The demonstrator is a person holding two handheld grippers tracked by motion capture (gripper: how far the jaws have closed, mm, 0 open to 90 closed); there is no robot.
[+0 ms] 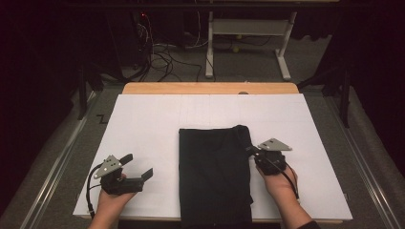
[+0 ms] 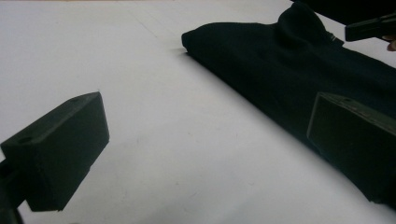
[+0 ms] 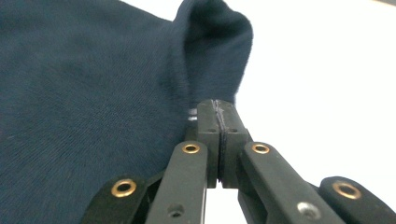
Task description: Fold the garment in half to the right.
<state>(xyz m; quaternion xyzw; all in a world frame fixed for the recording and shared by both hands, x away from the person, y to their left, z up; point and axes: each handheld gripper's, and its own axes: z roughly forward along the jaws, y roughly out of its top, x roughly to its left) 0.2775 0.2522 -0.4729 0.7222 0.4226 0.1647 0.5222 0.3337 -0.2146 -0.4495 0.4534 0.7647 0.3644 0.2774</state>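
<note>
1. A dark folded cloth [image 1: 215, 174] lies flat in the middle of the white sheet [image 1: 143, 124] that covers the table. It reaches down to the near edge of the table.
2. The cloth is folded into a tall shape. At its far right corner a bit of it stands up in a little bump [image 3: 219, 42].
3. The right gripper [image 1: 251, 150] is at the right edge of the cloth, near that far corner. A hand [image 1: 279, 179] holds it from below.
4. In the right gripper view, its two black jaws are pressed tight together. Their tips sit right at the foot of the bump. I cannot tell if they pinch any cloth.
5. The left gripper [image 1: 137, 165] rests on the white sheet, well to the left of the cloth. It touches nothing.
6. Its jaws stand wide apart, with only bare white sheet between them.
7. In the left gripper view, the cloth [image 2: 289, 70] lies ahead and to the right.
</note>
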